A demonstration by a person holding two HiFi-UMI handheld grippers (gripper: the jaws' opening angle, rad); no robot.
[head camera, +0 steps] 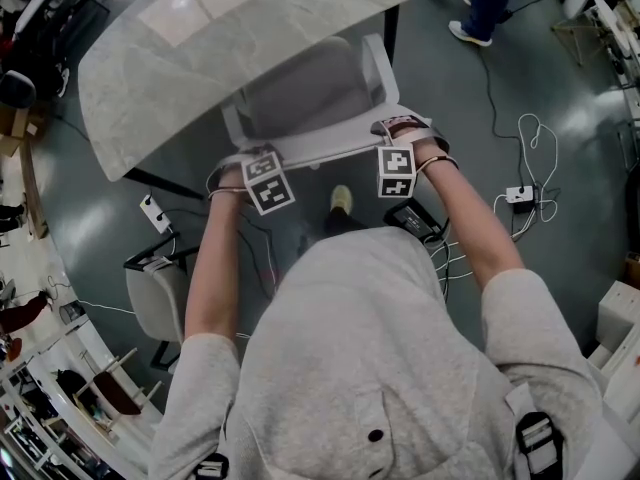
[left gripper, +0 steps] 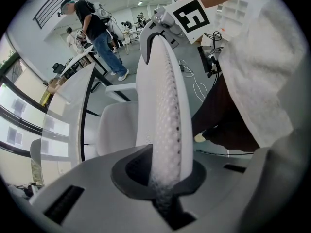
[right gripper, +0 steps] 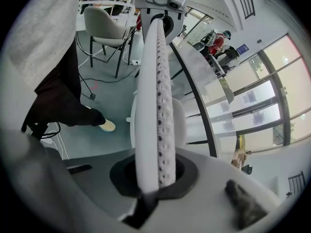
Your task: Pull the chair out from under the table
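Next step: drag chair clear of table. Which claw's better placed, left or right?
Right, marginally. The left claw and right claw are both shut on the chair's backrest, but the table overhangs more of the chair's left side, and the right side looks freer.

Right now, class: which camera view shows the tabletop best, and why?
The head view: the tabletop lies nearly whole, seen from above. Each gripper view catches only a slanted strip beside the chair's backrest.

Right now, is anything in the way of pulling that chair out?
No gap to cross: left gripper and right gripper clamp the chair backrest. Behind it, the person's foot and a black box sit on its likely path.
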